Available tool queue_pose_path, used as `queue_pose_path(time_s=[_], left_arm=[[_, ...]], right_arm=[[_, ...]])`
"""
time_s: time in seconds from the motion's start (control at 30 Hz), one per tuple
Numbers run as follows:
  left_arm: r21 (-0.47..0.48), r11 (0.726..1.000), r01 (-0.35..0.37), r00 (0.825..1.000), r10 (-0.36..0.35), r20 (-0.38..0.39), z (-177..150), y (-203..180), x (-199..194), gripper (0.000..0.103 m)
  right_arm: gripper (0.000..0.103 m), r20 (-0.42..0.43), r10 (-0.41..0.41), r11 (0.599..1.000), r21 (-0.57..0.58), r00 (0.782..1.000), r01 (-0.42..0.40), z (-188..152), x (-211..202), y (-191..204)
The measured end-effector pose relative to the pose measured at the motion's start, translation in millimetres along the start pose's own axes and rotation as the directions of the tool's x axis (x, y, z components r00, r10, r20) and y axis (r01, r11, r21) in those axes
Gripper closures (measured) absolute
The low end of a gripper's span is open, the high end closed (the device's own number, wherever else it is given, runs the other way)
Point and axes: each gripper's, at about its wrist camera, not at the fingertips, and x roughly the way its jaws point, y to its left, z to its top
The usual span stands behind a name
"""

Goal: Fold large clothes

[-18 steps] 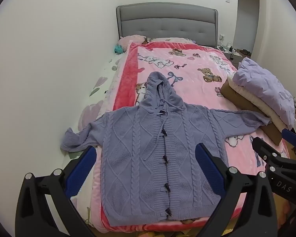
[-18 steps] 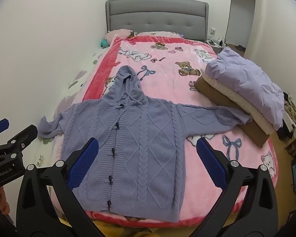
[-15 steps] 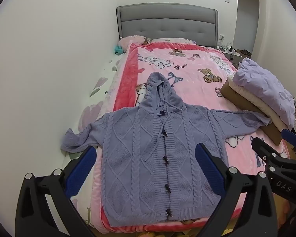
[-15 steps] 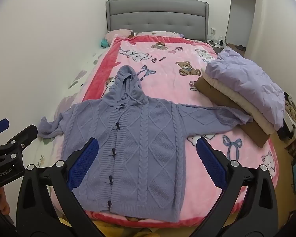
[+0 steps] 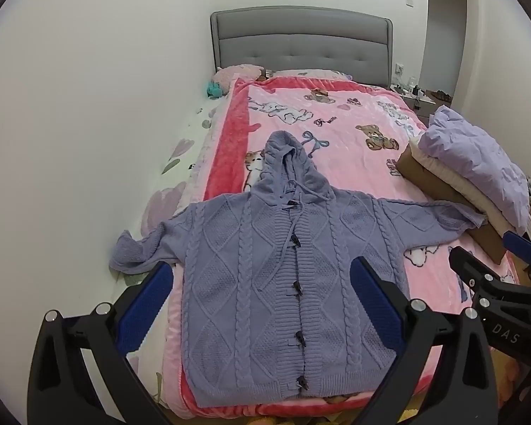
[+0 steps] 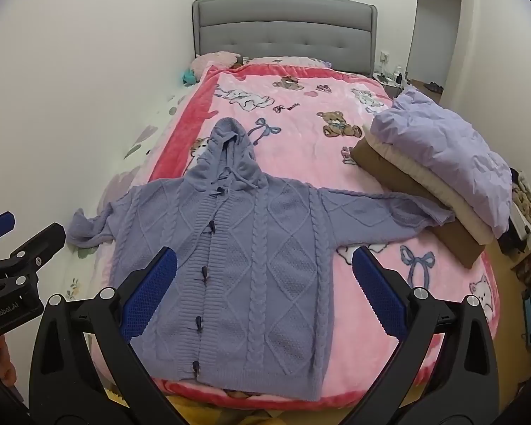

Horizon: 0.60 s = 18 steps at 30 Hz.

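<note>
**Cardigan laid out, no fold begun**

Almost nothing has shifted since the earlier frames: both grippers hang in the same spot at the foot of the bed, the view only a shade nearer.

Step in hand: approach. The lavender cable-knit hooded cardigan [image 5: 286,276] lies flat, front up, on the pink plush cartoon-print blanket [image 5: 350,134], hem toward the foot edge, hood pointing at the grey tufted headboard [image 5: 301,42]. Both sleeves spread sideways; its left-side cuff droops off the blanket toward the wall, the other reaches the stack of folded textiles [image 6: 442,163] (brown, cream, crinkled lilac on top) and seems to touch it, though the fisheye edge makes that hard to settle.

Left gripper [image 5: 258,304]: blue-padded fingers spread wide, holding nothing, above the lower body of the garment. Right gripper [image 6: 265,294]: likewise wide apart and empty, hovering over the hem half.

Next move, as I judge it: each gripper drops to a sleeve or shoulder, pinches one layer of knit and carries it inward across the button placket.

Materials: chunky yarn, raised braids and diamond panels, ribbed placket with dark toggle buttons [image 5: 297,288], drawcords at the neck. Thick, limp and stretchy; it will likely sag and drag on the fleecy blanket if gripped only at an edge.
</note>
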Motion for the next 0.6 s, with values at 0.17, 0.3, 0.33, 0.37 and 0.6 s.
queue_pose_path(time_s=[0.17,0.3,0.33,0.37,0.6], left_arm=[[-0.006,1.0,-0.001,1.0,0.001,0.004,2,3,-3,0.005],[-0.008,1.0,-0.003,1.0,0.003,0.002,3,6,-3,0.005],[-0.01,1.0,-0.004,1.0,0.004,0.002,2,7,-4,0.005],[-0.013,1.0,-0.005,1.0,0.005,0.002,2,9,-4,0.005],[-0.021,1.0,-0.007,1.0,0.007,0.008,1,13,-5,0.005]], right_arm=[[0.008,0.001,-0.002,1.0,0.0,1.0,0.002,0,1,0],[0.008,0.001,0.0,1.0,-0.002,1.0,0.0,1,0,1],[0.008,0.001,-0.001,1.0,-0.002,1.0,0.001,0,1,1],[0.008,0.001,-0.002,1.0,-0.002,1.0,0.002,0,1,1],[0.008,0.006,0.003,1.0,-0.007,1.0,-0.002,5,-5,0]])
